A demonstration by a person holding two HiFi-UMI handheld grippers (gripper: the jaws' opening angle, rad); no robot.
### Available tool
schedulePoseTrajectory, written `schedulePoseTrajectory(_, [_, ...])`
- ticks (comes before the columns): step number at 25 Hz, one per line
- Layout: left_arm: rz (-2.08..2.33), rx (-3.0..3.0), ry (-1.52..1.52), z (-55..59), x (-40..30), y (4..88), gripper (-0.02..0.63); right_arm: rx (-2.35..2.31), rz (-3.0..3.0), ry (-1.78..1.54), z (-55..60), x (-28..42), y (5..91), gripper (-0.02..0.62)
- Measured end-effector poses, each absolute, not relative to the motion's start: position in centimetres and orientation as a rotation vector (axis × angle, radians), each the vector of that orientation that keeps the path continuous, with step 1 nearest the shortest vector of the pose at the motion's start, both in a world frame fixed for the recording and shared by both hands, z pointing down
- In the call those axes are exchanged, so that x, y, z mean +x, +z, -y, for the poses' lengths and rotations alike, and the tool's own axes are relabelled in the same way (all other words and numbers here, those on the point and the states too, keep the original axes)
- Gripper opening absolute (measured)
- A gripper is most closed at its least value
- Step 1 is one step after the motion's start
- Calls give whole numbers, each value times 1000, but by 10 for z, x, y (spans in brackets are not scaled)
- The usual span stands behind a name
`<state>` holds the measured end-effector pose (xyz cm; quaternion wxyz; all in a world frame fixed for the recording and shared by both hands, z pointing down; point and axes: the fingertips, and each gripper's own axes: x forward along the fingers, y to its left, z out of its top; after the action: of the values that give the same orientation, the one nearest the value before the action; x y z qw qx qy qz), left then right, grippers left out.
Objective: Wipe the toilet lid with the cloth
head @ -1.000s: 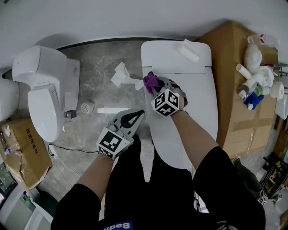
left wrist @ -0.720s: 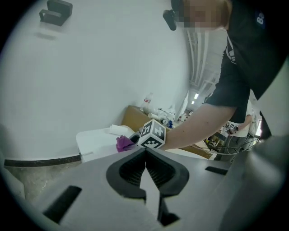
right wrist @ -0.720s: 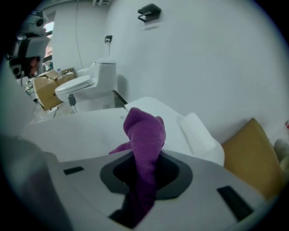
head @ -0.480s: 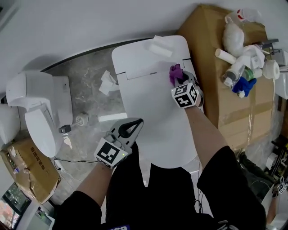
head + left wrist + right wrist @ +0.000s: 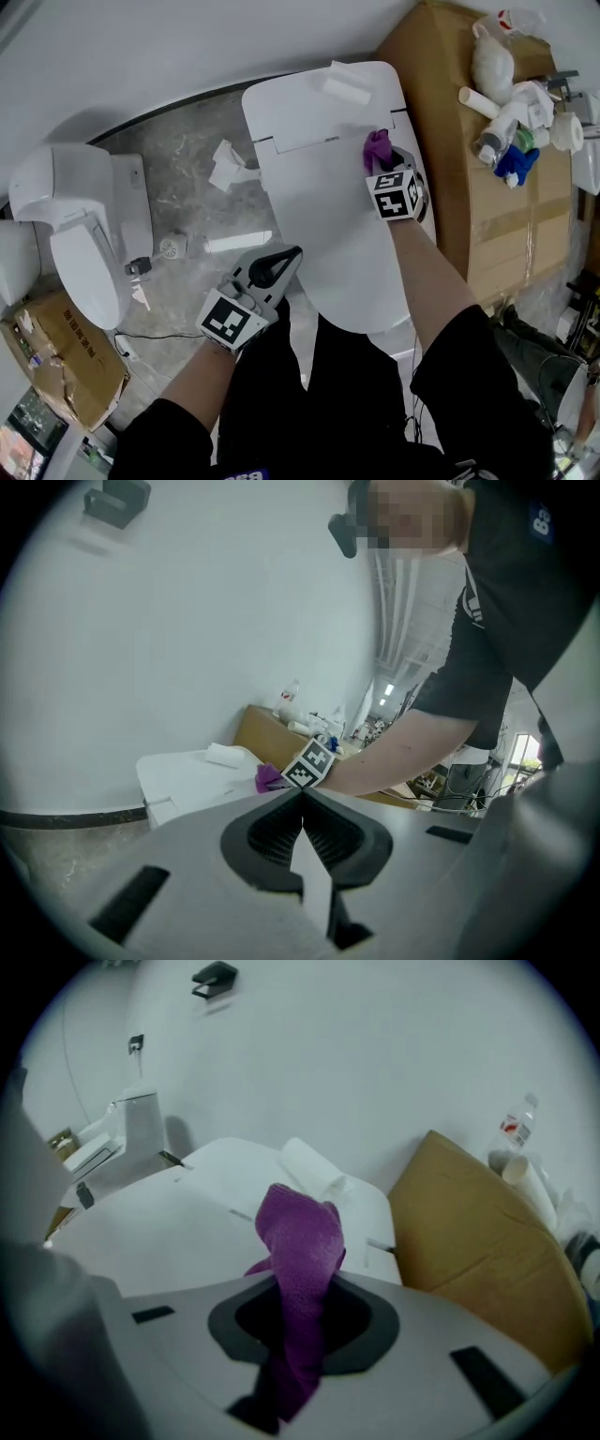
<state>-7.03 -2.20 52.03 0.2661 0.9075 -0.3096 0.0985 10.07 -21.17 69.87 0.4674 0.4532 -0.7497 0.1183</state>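
Wiping step: my right tool (image 5: 384,161) grips cloth (image 5: 377,143), toilet lid (image 5: 323,225) beneath it; my left tool (image 5: 281,260) closed, empty. Next: press, sweep across lid.

Cloth (image 5: 377,147) over toilet lid (image 5: 328,225) (box (image 5: 497,220) rightward)

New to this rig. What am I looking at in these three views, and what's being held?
No robot: a person holds a two-finger gripper in each hand. The head view looks down from the person's head; each gripper view looks along that gripper's own fingers. The right gripper is shut on a purple cloth at the back right of the closed toilet lid. The left gripper is shut and empty, beside the lid's left edge. A white roll lies behind the lid; bottles sit on a cardboard box to the right.
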Motion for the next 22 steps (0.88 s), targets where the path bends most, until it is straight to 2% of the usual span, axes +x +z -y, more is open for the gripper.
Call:
schedulePoseTrajectory(9, [836, 2477, 296, -34, -157, 506, 17, 937, 1957, 308, 127, -63, 700, 75])
schedulePoseTrajectory(13, [884, 2467, 310, -52, -183, 509, 17, 817, 1988, 295, 89, -103, 702, 75])
schedulePoseTrajectory(17, [906, 2487, 345, -70, -172, 520, 17, 836, 1979, 328, 85, -78, 707, 75])
schedulePoseTrajectory(22, [917, 2449, 337, -90, -113, 517, 17, 977, 1914, 390, 98, 28, 714, 75])
